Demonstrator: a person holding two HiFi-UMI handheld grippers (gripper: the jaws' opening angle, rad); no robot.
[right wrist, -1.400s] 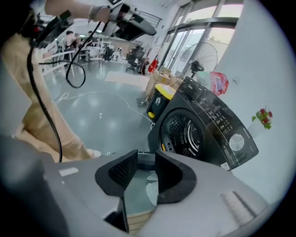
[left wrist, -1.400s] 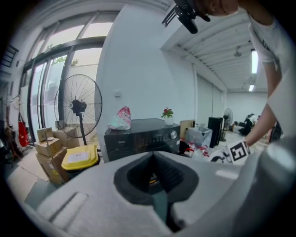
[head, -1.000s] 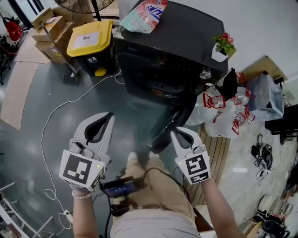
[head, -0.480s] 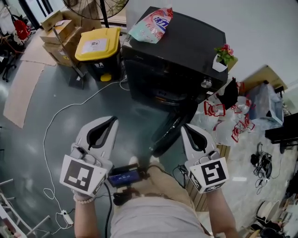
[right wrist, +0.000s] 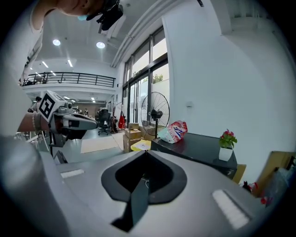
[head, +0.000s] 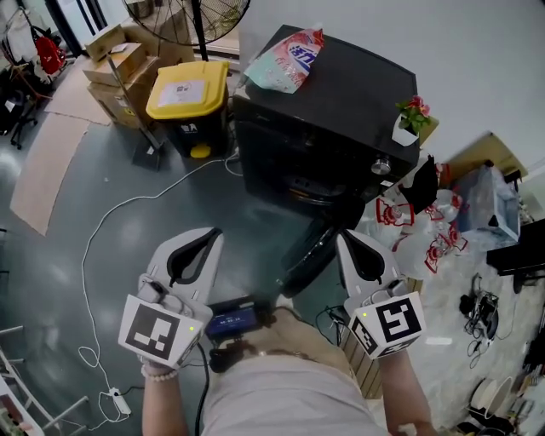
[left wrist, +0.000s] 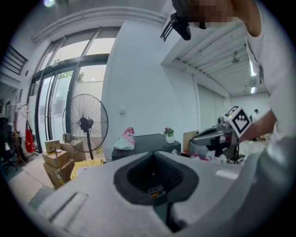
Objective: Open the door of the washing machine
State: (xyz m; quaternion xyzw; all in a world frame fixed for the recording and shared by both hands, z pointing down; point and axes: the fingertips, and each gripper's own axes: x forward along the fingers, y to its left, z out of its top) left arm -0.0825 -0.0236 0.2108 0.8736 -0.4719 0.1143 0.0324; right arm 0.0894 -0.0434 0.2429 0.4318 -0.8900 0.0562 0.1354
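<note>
Standing at the far middle of the scene, the black washing machine [head: 328, 111] has its round door [head: 308, 251] swung open. The door hangs out from the front toward the near side, tilted, above the grey floor [head: 102, 170].

Both pairs of tongs are held up on the near side, pointing toward the machine. The left tongs [head: 210, 232] are closed tight, tip against tip, with nothing between them. The left gripper view shows them meeting in free air, with the machine well beyond.

The right tongs [head: 344, 236] have just been closing and are now pressed together, empty as well. In the head view they sit just right of the open door, and that view does not settle whether they touch it. The right gripper view shows only open air ahead of the closed tips, with the machine's top farther off.

A pink-and-white detergent bag [head: 288, 61] lies on the far left corner of the machine's top. A small potted plant [head: 410, 119] with pink flowers stands at the top's right edge.

Left of the machine stands a yellow-lidded bin [head: 189, 89], with cardboard boxes [head: 119, 68] farther left and a fan [head: 192, 13] at the far edge. A white cable [head: 111, 217] trails across the floor on the left — loose and curving. Right of the machine, white plastic bags [head: 421, 230] with red print are heaped together.
</note>
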